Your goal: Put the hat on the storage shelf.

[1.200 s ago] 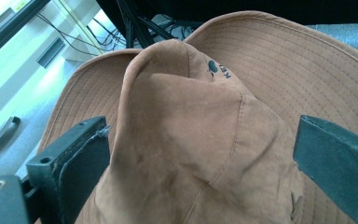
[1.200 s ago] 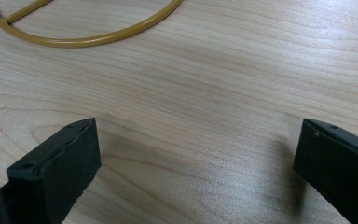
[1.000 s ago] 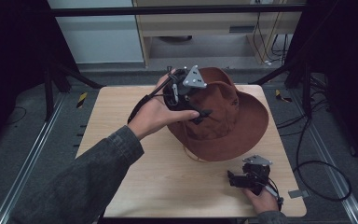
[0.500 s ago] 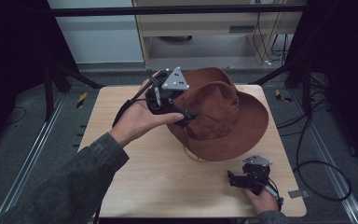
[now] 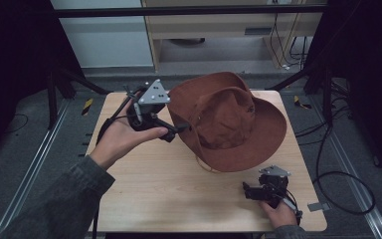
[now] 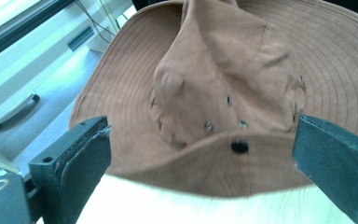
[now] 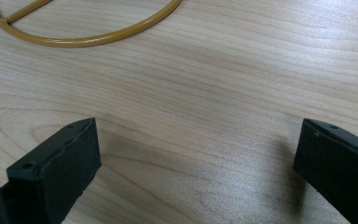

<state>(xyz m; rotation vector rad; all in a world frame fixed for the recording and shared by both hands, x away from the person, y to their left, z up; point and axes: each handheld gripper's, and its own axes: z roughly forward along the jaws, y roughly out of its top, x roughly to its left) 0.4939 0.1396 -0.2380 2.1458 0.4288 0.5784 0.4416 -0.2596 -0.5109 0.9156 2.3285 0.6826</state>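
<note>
A light wooden table (image 5: 179, 189) carries a brown wide-brimmed hat (image 5: 229, 119) on its far right part, with a thin yellow cord (image 7: 81, 35) looping out from under its near brim. The right gripper (image 5: 251, 191) rests near the front right corner.

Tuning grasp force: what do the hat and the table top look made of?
Hat: soft brown cloth, matte, likely cotton or faux suede; the crown is creased and slumped, with stitched rings on the brim and small metal eyelets. Table: pale wood or wood-look laminate, smooth with a slight sheen; grain lines show, but solid or veneer is unclear.
</note>
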